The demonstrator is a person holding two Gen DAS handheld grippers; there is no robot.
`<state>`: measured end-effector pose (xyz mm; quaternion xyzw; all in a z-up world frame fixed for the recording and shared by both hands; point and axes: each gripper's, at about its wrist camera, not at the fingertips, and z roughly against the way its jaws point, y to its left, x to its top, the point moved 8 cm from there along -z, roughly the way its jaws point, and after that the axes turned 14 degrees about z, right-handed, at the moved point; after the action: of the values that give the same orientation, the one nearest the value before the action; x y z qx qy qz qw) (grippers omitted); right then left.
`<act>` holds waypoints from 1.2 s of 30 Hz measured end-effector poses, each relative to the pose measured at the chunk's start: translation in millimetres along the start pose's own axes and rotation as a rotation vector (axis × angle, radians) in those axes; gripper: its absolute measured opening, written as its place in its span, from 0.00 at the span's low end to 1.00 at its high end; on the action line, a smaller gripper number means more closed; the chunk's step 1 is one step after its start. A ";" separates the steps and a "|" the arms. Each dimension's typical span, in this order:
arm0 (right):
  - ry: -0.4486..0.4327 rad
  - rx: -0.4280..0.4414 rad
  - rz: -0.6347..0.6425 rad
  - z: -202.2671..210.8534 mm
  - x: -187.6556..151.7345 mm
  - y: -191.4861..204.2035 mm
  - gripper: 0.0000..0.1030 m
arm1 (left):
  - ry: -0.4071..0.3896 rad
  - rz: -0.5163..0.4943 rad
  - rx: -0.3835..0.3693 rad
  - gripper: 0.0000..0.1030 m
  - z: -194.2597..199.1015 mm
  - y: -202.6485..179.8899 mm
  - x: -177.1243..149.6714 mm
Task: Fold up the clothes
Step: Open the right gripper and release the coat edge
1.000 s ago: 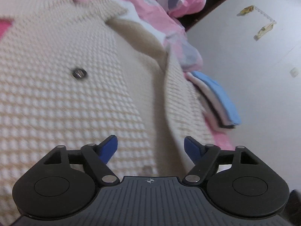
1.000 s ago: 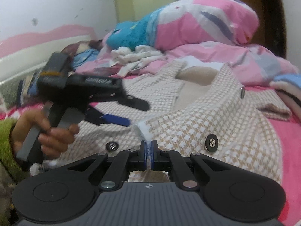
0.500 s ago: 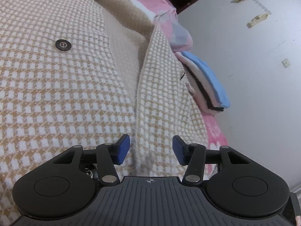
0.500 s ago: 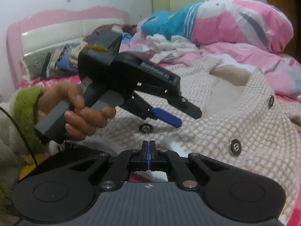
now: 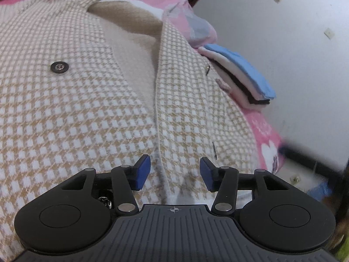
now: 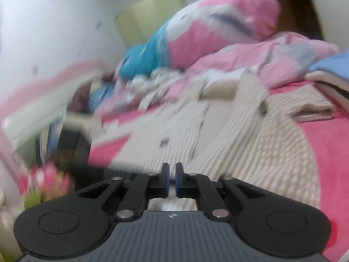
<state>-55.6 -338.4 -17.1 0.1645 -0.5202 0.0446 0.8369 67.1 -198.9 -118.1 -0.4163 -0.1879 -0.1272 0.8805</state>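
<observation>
The coat (image 5: 91, 109) I'm folding is a thick woven thing in tan-and-white houndstooth with a plain fuzzy beige lining, spread flat on the pink bed sheet (image 5: 267, 135); its long axis runs from my left tongs toward the collar at 12 o'clock, the front edge a straight seam up the middle. A round dark metal button (image 5: 59, 67) sits at 10 o'clock. My left tongs (image 5: 175, 173) stand half wide, blue pads either side of that front edge, not pressing it; a second ago they were wider and the weave was blurred. My right tongs (image 6: 172, 180) were pinched on a white edge of the cloth then; now the jaws are opening, a narrow gap with nothing in it, the view smeared. A neat stack of folded clothes (image 5: 242, 74) lies at 2 o'clock, the rumpled pink quilt (image 6: 250, 50) beyond the collar
</observation>
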 end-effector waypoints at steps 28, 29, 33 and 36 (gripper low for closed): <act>0.272 -0.250 -0.212 -197.8 128.5 -154.8 0.58 | -0.033 0.032 -0.023 0.48 -64.2 -9.4 55.1; 0.283 -0.273 -0.207 -215.7 131.0 -165.3 0.58 | -0.041 0.033 -0.025 0.46 -64.7 -8.7 54.2; 0.322 -0.330 -0.218 -273.1 135.4 -202.2 0.59 | -0.065 0.041 -0.031 0.32 -63.7 -3.8 49.1; 0.342 -0.367 -0.227 -310.2 137.2 -226.7 0.60 | -0.068 0.054 -0.037 0.27 -62.7 -0.3 46.0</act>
<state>328.1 -465.4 -73.0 0.0575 -0.3491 -0.1175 0.9279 122.4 -251.2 -134.4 -0.4414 -0.2039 -0.0924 0.8689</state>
